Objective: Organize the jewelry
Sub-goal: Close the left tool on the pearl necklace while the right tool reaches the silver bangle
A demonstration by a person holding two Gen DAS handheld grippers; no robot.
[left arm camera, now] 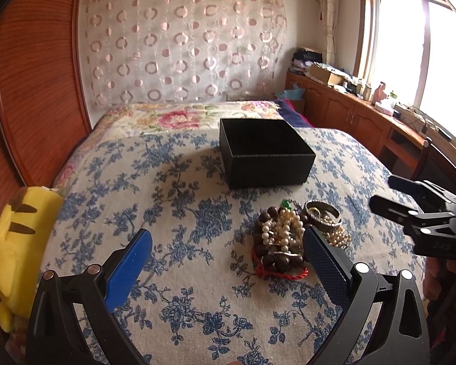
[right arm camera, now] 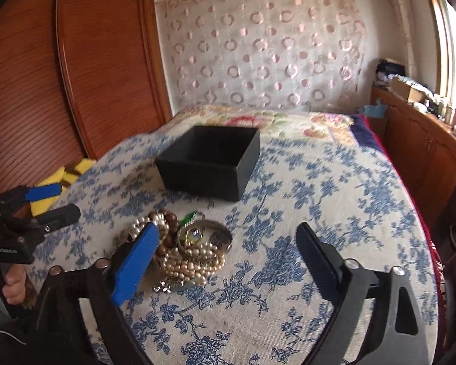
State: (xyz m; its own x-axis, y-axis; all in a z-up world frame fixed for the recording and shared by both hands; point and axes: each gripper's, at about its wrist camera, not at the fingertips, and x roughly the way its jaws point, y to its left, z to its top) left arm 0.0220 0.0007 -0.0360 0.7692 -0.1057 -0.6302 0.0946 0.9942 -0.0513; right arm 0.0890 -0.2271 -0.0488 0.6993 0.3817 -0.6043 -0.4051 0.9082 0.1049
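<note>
A heap of jewelry (left arm camera: 291, 237) lies on the blue-flowered bedspread (left arm camera: 179, 200): pearl strands, dark wooden beads, a red cord and a metal bangle (left arm camera: 323, 213). Behind it stands an open black box (left arm camera: 264, 152). My left gripper (left arm camera: 226, 243) is open, and its right finger lies against the heap's right side. In the right wrist view the jewelry (right arm camera: 185, 249) sits by the blue left pad (right arm camera: 136, 267) of my right gripper (right arm camera: 228, 249), which stands open with nothing between its fingers. The black box (right arm camera: 209, 161) is beyond. Each gripper shows at the edge of the other's view.
A yellow plush toy (left arm camera: 18, 237) lies at the bed's left edge by the wooden headboard (left arm camera: 36, 91). A wooden cabinet (left arm camera: 364, 112) with clutter runs under the window on the right. A hand (right arm camera: 12, 283) holds the left gripper's handle.
</note>
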